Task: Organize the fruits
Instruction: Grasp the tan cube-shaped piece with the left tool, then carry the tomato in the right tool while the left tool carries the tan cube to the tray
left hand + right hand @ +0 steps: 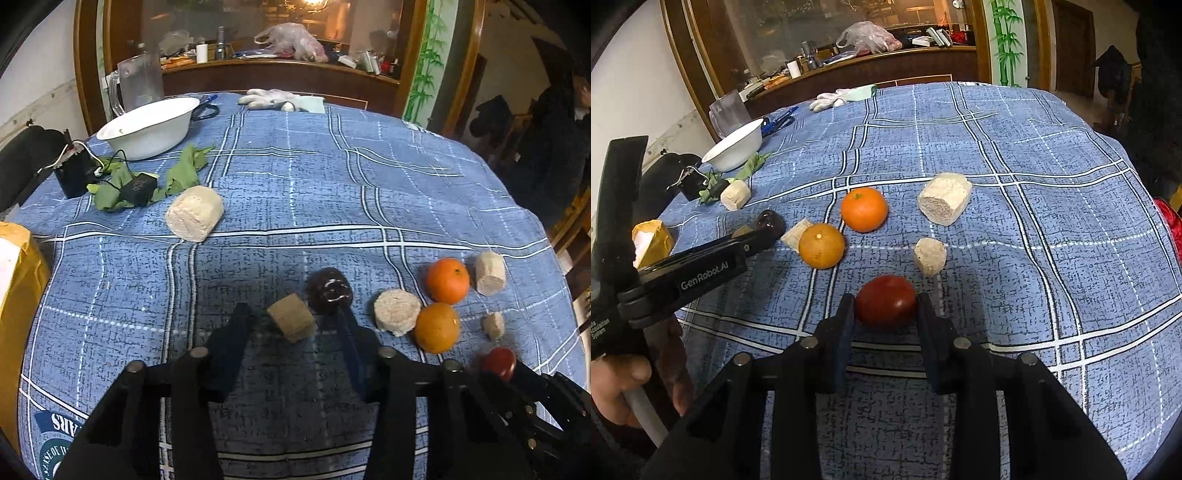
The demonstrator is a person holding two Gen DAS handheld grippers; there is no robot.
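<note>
In the left wrist view, the left gripper hangs low in the frame with its fingers spread apart around a tan block, not touching it. In the right wrist view, the right gripper pinches the red fruit at lower centre on the desk; I think it should lift straight up, clear of the oranges.

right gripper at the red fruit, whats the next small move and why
Probably close the right gripper on the red fruit. Its fingers already stand on either side of the fruit, which rests on the tablecloth, so nothing needs repositioning. Whether the pads already touch it is hard to tell.
</note>
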